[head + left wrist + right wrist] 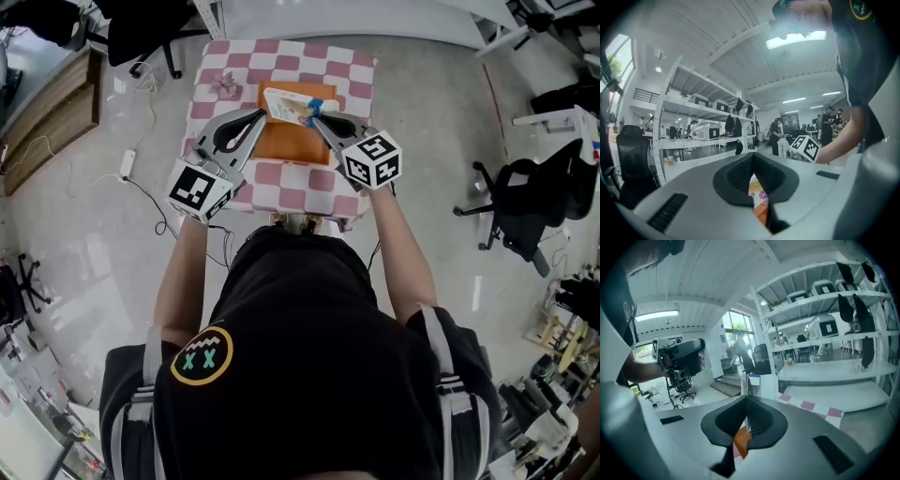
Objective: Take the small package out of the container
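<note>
**Head view.** A person stands at the near edge of a table under a pink-and-white checked cloth [309, 61]. On the cloth sits an orange container [286, 142], flat and open-topped. A small package [289, 105], white wrapper with blue and yellow print, hangs over the container's far edge. It is pinched from both sides, by the left gripper [262, 114] on its left end and the right gripper [314, 119] on its right. Gripping both ends likely keeps the floppy wrapper flat and stops it swinging. A small pinkish object [223, 84] lies on the cloth to the far left, untouched.

**Left gripper view.** The left gripper [751, 164] is clenched on the package [758, 191], and a strip of printed wrapper shows between the pads. The orange container [761, 214] shows below. The tool points level into the room, so the package looks to be clear of the container.

**Right gripper view.** The right gripper [746, 405] is clamped tight on the package [751, 386], whose edge stands up past the jaw tips. The container [740, 442] lies beneath, with the checked cloth [806, 405] to the right. Removal looks nearly done, and what remains is probably carrying the package aside.
</note>
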The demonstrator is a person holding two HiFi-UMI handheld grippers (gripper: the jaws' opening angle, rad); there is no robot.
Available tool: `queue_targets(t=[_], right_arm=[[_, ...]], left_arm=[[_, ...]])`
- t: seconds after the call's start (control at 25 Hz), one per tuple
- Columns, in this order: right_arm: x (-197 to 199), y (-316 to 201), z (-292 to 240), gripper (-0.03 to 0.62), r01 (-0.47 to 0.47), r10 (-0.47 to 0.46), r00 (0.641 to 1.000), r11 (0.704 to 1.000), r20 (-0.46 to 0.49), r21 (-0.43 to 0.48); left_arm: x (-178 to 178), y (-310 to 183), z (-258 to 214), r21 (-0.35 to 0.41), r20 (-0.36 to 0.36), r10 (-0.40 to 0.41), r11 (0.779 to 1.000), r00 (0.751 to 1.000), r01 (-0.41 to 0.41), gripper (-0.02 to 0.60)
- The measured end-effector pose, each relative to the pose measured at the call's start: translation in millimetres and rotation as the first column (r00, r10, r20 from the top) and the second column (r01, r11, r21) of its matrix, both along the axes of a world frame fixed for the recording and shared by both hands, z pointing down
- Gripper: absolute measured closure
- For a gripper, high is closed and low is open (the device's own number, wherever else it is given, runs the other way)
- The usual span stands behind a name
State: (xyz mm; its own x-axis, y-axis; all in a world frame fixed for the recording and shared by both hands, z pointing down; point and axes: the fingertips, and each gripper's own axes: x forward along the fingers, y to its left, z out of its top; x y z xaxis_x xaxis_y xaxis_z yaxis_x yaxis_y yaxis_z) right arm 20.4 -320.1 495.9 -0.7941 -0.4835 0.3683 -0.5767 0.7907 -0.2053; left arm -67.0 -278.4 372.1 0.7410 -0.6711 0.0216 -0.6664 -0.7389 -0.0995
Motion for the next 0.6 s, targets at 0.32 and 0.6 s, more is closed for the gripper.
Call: queue_targets(t=[0.32, 0.6], right_arm=[[3.5, 16.8, -59.0, 0.574, 0.039, -0.038, 0.999, 0.976, -0.007, 0.214], [11.3, 33.5, -86.7, 0.574, 0.053, -0.061, 0.998, 0.938, 0.015, 0.341]], left_arm=[[2.2, -3.9, -10.8, 0.025, 0.005, 0.016, 1.0, 1.0, -0.016, 0.565], [7.9, -4.4, -13.6, 0.029, 0.007, 0.03, 0.999, 1.0, -0.031, 0.565]])
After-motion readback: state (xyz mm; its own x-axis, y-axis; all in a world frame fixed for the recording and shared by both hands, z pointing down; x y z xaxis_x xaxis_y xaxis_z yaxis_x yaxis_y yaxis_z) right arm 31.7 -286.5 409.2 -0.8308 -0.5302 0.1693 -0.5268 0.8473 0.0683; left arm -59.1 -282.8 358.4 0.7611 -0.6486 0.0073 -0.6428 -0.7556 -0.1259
